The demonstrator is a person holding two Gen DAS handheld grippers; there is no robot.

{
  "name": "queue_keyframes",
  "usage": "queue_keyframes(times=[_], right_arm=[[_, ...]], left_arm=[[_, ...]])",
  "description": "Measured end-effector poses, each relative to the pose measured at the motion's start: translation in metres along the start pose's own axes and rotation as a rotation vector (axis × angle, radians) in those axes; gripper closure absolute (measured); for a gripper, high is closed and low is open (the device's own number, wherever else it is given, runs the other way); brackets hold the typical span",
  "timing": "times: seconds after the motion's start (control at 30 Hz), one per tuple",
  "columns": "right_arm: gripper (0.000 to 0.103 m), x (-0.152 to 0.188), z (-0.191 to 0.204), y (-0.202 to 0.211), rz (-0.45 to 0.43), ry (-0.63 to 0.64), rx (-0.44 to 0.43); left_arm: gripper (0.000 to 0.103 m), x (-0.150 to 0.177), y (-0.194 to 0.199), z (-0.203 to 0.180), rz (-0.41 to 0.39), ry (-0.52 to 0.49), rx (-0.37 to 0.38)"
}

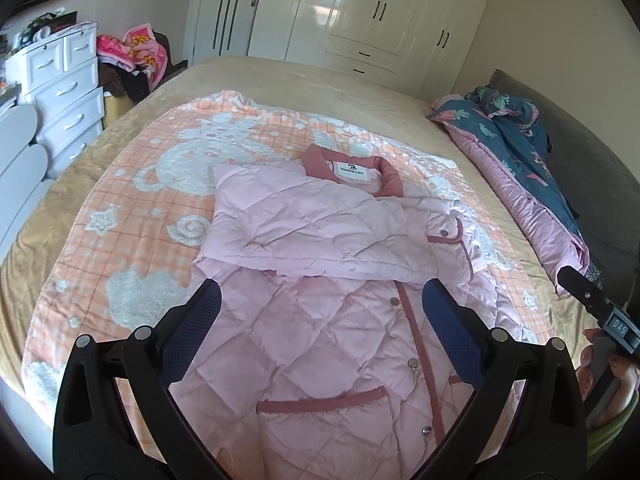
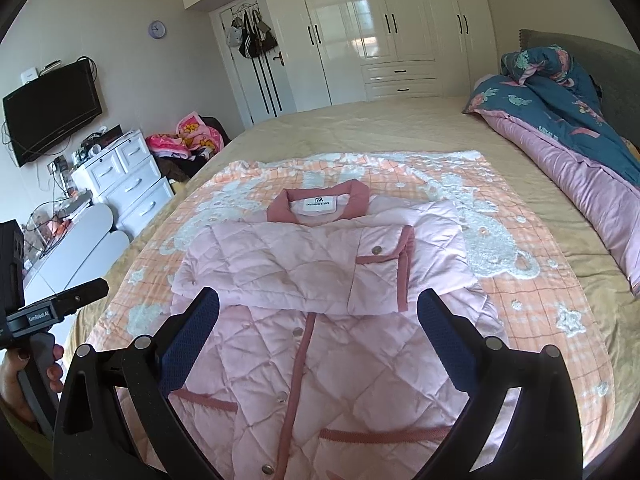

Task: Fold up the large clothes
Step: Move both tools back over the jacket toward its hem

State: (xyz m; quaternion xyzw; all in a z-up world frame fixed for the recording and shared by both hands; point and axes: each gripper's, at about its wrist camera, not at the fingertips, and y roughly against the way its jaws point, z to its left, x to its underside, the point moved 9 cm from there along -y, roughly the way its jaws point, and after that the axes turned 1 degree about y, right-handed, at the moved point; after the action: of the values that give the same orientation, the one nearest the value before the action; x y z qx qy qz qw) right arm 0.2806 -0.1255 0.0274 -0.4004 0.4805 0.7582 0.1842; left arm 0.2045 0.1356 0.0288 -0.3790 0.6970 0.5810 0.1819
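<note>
A pink quilted jacket (image 1: 312,320) with a darker pink collar and trim lies front up on an orange and white blanket (image 1: 132,216) on the bed. Both sleeves are folded across its chest. My left gripper (image 1: 320,300) is open and empty, held above the jacket's lower half. In the right wrist view the jacket (image 2: 320,344) lies the same way, and my right gripper (image 2: 318,306) is open and empty above its lower half. Neither gripper touches the jacket. The jacket's hem is hidden below both views.
A rolled blue and pink quilt (image 2: 580,132) lies along the bed's right side by the grey headboard (image 1: 592,168). A white drawer unit (image 2: 124,184) and a clothes pile (image 2: 188,140) stand left of the bed. White wardrobes (image 2: 380,28) line the far wall.
</note>
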Motion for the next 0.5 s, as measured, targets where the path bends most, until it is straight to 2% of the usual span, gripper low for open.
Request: queue_keyframes(times=[0.5], right_arm=[[0.004,0.029,-0.012,0.009,0.027,0.002,0.008]], left_arm=[[0.009,0.024,0.012,0.011,0.003,0.016,-0.013]])
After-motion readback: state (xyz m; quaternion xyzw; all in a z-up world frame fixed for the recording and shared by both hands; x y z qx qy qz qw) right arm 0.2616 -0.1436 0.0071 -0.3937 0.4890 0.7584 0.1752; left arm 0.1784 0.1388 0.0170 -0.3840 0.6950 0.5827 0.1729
